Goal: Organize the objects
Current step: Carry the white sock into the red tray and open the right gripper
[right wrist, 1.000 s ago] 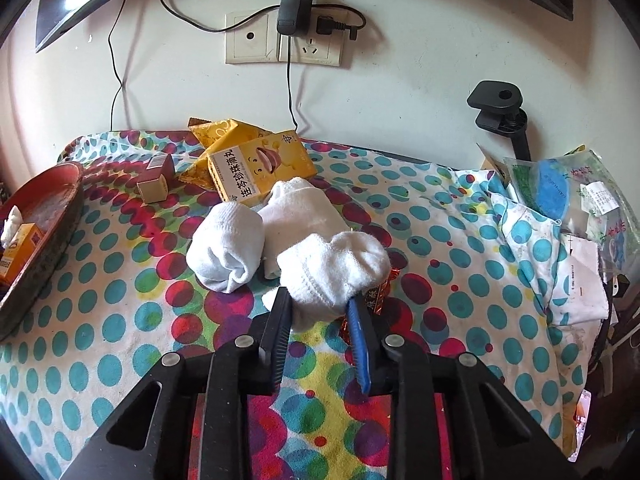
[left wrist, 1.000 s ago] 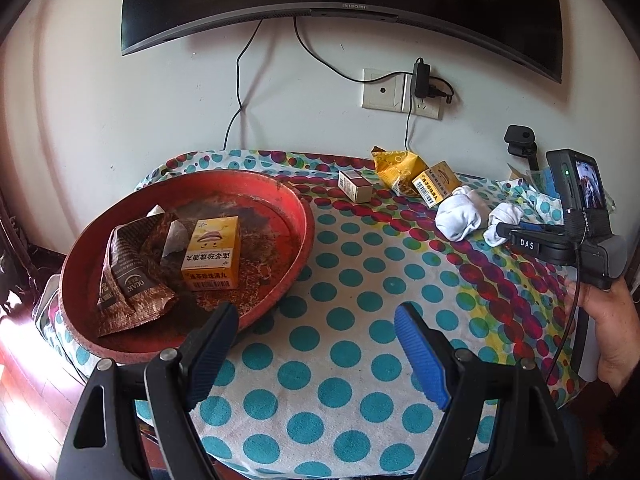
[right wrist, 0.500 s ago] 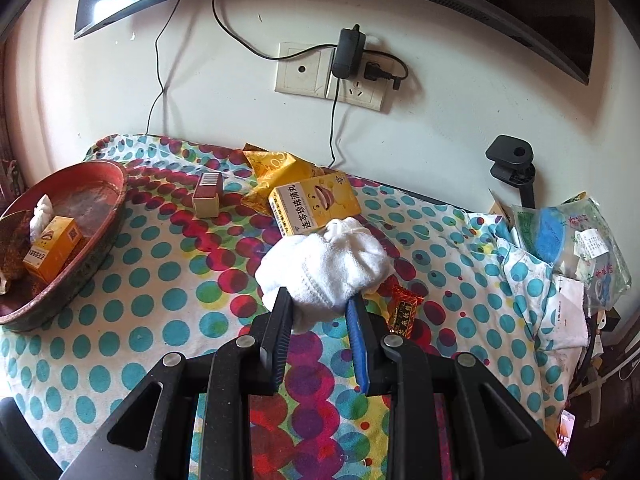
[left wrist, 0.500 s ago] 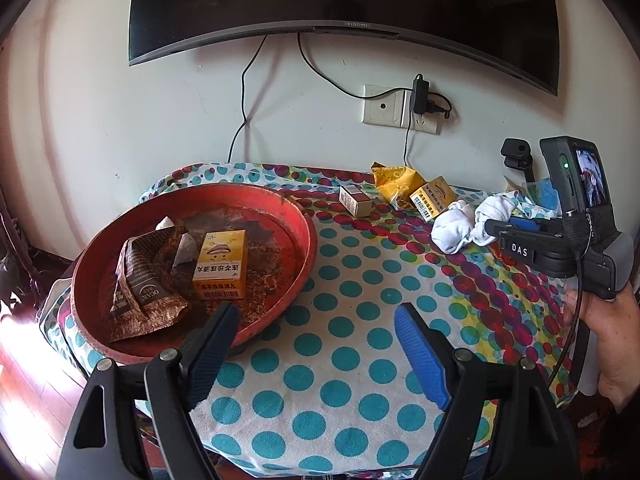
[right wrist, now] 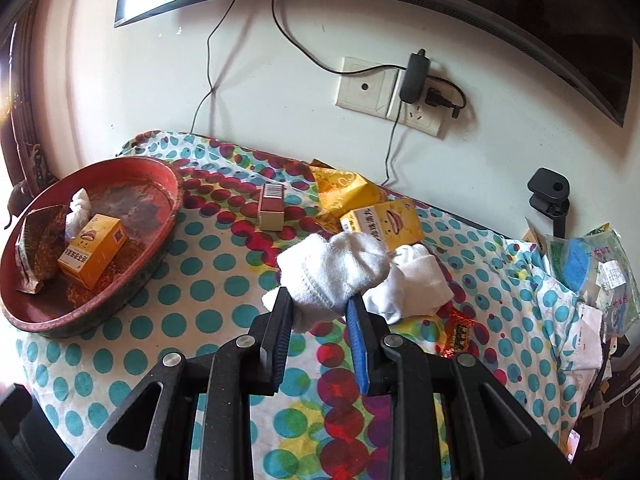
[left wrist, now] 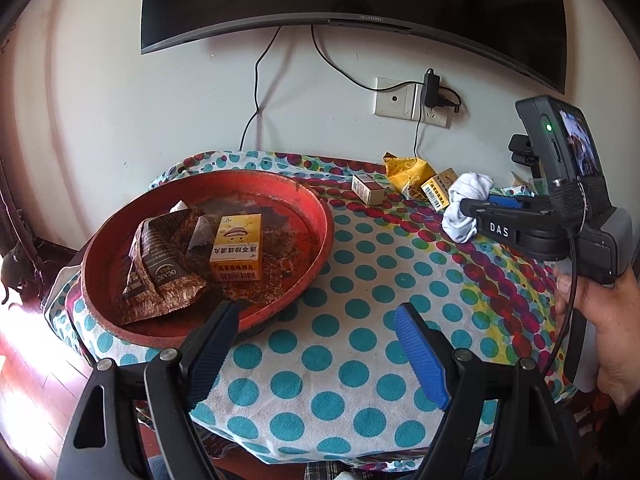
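Note:
My right gripper (right wrist: 318, 310) is shut on a white rolled sock (right wrist: 334, 268) and holds it above the polka-dot tablecloth; the sock also shows in the left wrist view (left wrist: 466, 206), clamped in the right gripper (left wrist: 478, 210). A second white sock (right wrist: 414, 290) lies on the cloth just behind. A red round tray (right wrist: 160, 236) at the left holds a yellow box (right wrist: 92, 250) and a brown wrapper (right wrist: 34, 246). My left gripper (left wrist: 316, 328) is open and empty, low over the table's front, right of the tray (left wrist: 316, 216).
A small red-white box (right wrist: 272, 206), a yellow foil bag (right wrist: 344, 192) and a yellow carton (right wrist: 384, 222) lie near the wall. A red candy wrapper (right wrist: 458, 332) lies right of the socks. Plastic bags (right wrist: 588, 268) crowd the right edge. A TV hangs above.
My right gripper has lifted the white sock off the cloth and carried it left, towards the tray. The left gripper has pulled back and stays open.

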The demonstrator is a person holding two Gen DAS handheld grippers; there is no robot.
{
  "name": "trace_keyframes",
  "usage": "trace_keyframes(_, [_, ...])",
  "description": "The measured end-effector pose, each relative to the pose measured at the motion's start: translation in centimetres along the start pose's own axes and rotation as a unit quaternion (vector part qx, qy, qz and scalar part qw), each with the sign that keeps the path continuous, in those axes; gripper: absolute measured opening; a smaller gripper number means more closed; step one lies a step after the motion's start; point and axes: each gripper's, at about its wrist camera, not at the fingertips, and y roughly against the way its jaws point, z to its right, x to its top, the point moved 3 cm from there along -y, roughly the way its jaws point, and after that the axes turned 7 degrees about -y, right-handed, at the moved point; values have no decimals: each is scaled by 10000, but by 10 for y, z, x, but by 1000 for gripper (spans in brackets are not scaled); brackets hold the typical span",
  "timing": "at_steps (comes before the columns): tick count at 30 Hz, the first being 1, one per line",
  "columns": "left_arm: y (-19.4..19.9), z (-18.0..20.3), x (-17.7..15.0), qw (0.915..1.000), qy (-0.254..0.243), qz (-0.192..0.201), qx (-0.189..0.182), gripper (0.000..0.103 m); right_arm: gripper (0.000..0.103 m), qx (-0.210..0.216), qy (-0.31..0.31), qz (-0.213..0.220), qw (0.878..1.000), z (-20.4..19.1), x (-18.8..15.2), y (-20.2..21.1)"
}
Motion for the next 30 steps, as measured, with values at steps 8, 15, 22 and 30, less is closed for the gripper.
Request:
trace_keyframes(8, [18,-13,-20,9999,59,-87,35,82,24,572,665,19,9961,-87,23,-5])
trace_keyframes(15, [17,-50,-34,9990,364,-147,218,82,24,788,1345,-260,9874,-170,23,-32])
trace_keyframes(22, [14,-74,-36,9974,663,-151,229,82,25,977,1523,-683,9811,-213,11,-58])
trace_keyframes(30, [17,-86,-35,9956,831,-62,429,82,27,1611,1641,-791,9700,-242,12,-59])
